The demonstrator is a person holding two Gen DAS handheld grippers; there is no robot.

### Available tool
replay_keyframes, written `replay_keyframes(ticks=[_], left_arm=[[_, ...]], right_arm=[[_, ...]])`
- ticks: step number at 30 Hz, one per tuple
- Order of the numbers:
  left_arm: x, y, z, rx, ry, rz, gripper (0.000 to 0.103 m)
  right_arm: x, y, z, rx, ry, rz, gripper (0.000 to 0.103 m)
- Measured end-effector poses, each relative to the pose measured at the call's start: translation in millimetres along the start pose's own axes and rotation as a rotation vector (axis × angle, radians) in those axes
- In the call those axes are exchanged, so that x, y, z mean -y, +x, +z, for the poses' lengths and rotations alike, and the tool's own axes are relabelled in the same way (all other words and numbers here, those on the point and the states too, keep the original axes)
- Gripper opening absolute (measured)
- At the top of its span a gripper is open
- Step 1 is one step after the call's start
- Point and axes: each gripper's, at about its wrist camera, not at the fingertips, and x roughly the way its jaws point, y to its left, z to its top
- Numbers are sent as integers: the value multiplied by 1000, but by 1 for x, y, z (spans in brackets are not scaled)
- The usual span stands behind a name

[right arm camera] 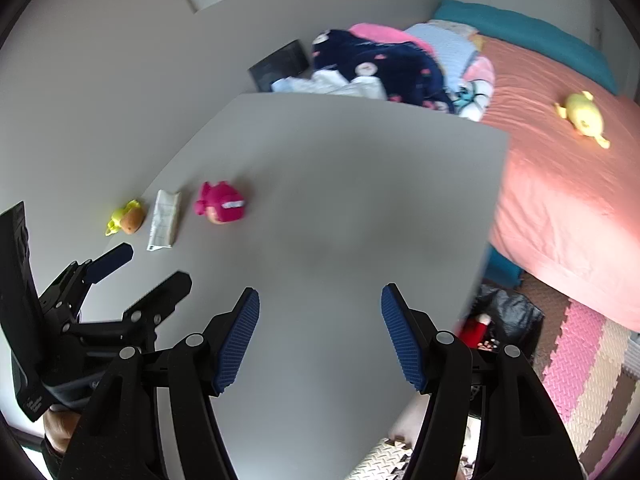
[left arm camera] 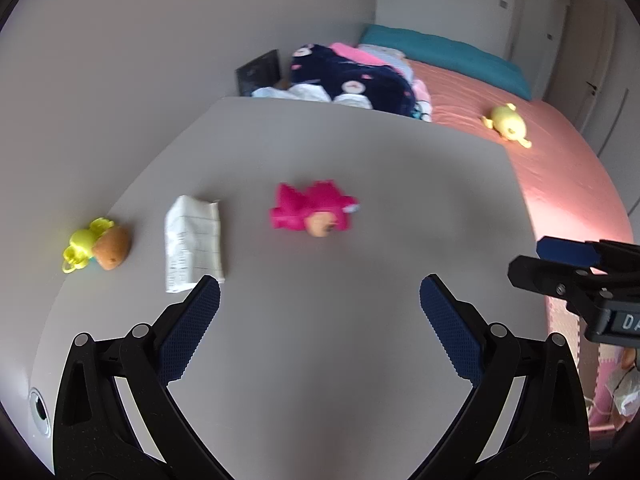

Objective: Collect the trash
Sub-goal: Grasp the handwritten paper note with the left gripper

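Grey tabletop (left arm camera: 340, 152) fills both views, with a pink-sheeted bed (left arm camera: 560, 168) behind it at two o'clock. On the table, a crumpled white paper wrapper (left arm camera: 194, 238) lies flat between a yellow-green toy (left arm camera: 86, 248) and a pink plush toy (left arm camera: 310, 212). Left gripper (left arm camera: 320, 296) has its jaws spread apart and empty; the wrapper sits at its ten o'clock, just beyond the left finger's tip. Right gripper (right arm camera: 320, 308) also gapes empty, with the wrapper (right arm camera: 164, 220) well off at ten o'clock.
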Motion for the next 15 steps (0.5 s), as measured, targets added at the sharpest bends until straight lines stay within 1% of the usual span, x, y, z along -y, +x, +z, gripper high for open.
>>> replay_keyframes(ticks=[3,6,11,15], left_arm=[[-24,6,1,8,-37,43,97],[-44,17,3,-6,-71,67,97],[-67,33,6,-12,-114,67,97],[-77,50,13,-20,-144,48,97]], right_arm=[[-17,17,8,-19,-21,6,64],[-32,32,16,-37,-36,16,65],[-54,51,32,-48,-58,28,65],[-68,65,47,-54,-74,38,65]])
